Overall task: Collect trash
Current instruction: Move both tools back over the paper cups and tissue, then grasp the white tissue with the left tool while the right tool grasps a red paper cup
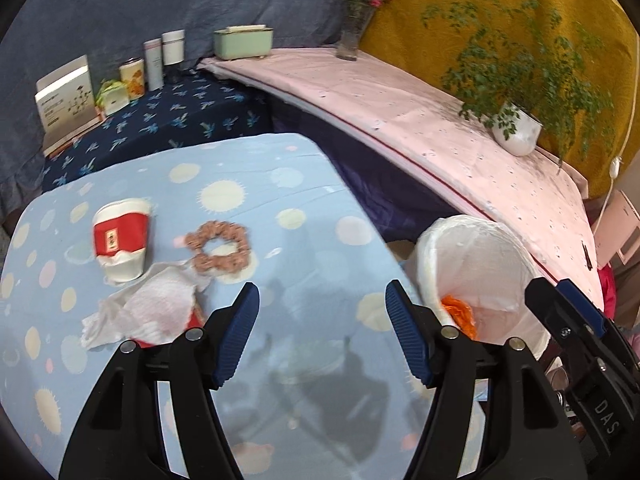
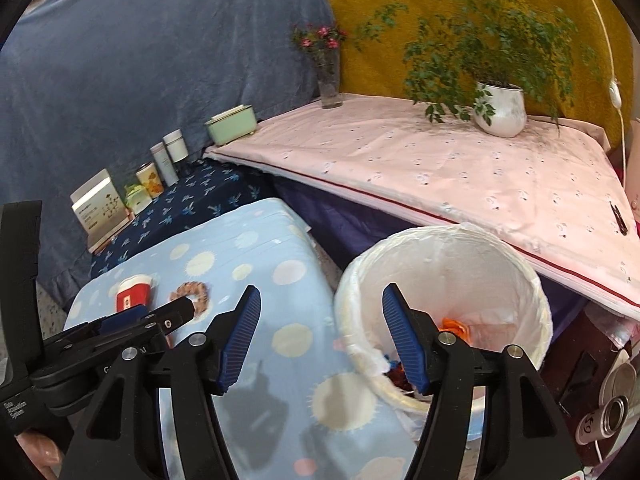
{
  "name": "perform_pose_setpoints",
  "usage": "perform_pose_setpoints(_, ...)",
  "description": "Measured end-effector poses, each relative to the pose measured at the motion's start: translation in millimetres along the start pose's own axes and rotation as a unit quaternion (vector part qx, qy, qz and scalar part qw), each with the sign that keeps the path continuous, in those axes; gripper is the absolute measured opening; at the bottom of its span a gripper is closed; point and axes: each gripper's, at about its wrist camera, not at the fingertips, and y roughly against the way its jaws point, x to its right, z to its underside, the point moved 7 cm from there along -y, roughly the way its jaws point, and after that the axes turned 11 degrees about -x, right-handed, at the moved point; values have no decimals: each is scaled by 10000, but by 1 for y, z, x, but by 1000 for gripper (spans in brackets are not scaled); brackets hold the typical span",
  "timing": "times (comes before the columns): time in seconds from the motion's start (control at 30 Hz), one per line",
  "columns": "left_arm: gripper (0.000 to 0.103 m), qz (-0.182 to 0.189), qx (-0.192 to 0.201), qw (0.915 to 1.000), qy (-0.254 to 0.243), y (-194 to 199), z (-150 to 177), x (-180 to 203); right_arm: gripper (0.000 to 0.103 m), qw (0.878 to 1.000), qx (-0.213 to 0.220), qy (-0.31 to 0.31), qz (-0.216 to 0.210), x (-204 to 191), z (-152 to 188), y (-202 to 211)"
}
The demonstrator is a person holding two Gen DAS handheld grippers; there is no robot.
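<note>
A crushed red-and-white paper cup (image 1: 120, 240) lies on the blue dotted table (image 1: 280, 184), with a crumpled white tissue (image 1: 140, 312) just in front of it and a pink scrunchie (image 1: 218, 246) to its right. My left gripper (image 1: 322, 332) is open and empty, right of the tissue. A white-lined trash bin (image 2: 444, 276) stands off the table's right edge with orange scraps (image 2: 454, 326) inside. My right gripper (image 2: 320, 332) is open and empty over the bin's near left rim. The cup (image 2: 134, 292) also shows in the right wrist view.
A pink-covered surface (image 2: 440, 160) with a potted plant (image 2: 500, 108) and a flower vase (image 2: 330, 80) stands behind the bin. Boxes, tins and a green box (image 1: 242, 42) line a dark blue shelf at the back left. A can (image 2: 612, 414) lies at the right.
</note>
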Motion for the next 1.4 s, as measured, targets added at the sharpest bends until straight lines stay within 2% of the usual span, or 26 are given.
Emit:
perform_pose_setpoints(0.33, 68, -268, -81, 9971, 713, 3, 18, -86, 61, 9983, -215, 486, -236, -65, 15, -12)
perform_pose_setpoints(0.53, 79, -396, -182, 9923, 1161, -1, 31, -138, 61, 9962, -350, 722, -348, -98, 26, -23)
perform_pose_setpoints(0.63, 80, -410, -264, 9899, 1329, -6, 35, -158, 61, 9950, -428, 816, -389, -113, 32, -30)
perform_pose_setpoints(0.83, 80, -125, -531, 9853, 1619, -24, 40, -184, 61, 9923, -577, 1000, -443, -139, 40, -44)
perform_pose_setpoints(0.97, 79, 93, -635, 9836, 1687, -35, 41, -188, 61, 9903, -684, 1124, -449, -152, 44, -54)
perform_pose_setpoints(1.07, 69, 242, -717, 9828, 1687, -43, 40, -189, 61, 9890, -764, 1183, -459, -159, 47, -61)
perform_pose_setpoints(1.17, 45, 406, -790, 9826, 1631, -49, 39, -188, 61, 9876, -848, 1238, -469, -166, 50, -68)
perform_pose_setpoints(1.2, 34, 462, -802, 9826, 1610, -50, 39, -188, 61, 9872, -869, 1253, -475, -169, 51, -71)
perform_pose_setpoints(1.27, 22, 546, -763, 9825, 1611, -48, 38, -188, 61, 9860, -920, 1300, -498, -175, 55, -75)
perform_pose_setpoints(1.3, 10, 537, -716, 9830, 1600, -45, 37, -189, 61, 9852, -950, 1330, -511, -178, 56, -77)
perform_pose_setpoints(1.4, 6, 573, -643, 9830, 1621, -38, 37, -194, 61, 9834, -1027, 1383, -574, -186, 61, -84)
